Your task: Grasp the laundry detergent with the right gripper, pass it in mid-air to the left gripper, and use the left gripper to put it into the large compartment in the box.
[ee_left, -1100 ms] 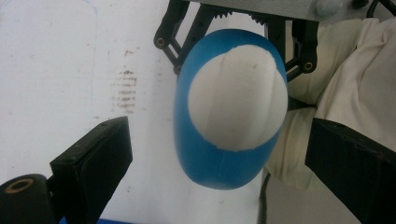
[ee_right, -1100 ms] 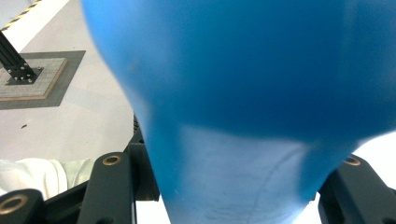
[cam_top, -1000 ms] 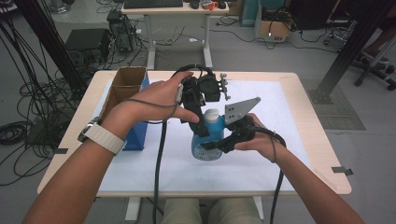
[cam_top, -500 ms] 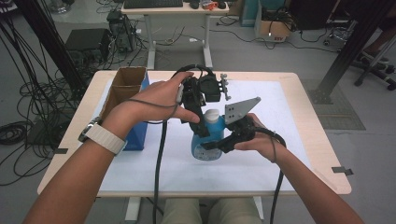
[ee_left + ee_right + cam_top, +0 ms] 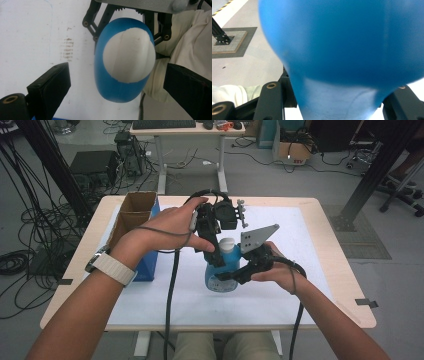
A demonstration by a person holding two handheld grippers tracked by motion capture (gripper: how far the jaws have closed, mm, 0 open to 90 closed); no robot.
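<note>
Blue bottle (image 5: 221,270) with a white cap (image 5: 227,243) stands upright near the middle of the bench (image 5: 330,250), on the white sheet (image 5: 280,290) that covers most of the top. To its left, well apart, an open cardboard box (image 5: 132,212) sits at the bench's left edge with a blue box (image 5: 150,265) just in front of it; neither blocks the bottle. The person's left forearm, with a pale watch strap (image 5: 114,269), crosses above the sheet toward the bottle.

The right tongs (image 5: 222,277) come at the bottle from the side and are clenched around its body, low down; in the right gripper view the blue wall (image 5: 342,37) sits tight between the two black jaws. The left tongs (image 5: 216,251) hang over the cap pointing downward. In the left gripper view their jaws stand wide apart on either side of the white cap (image 5: 128,56), released and touching nothing.
</note>
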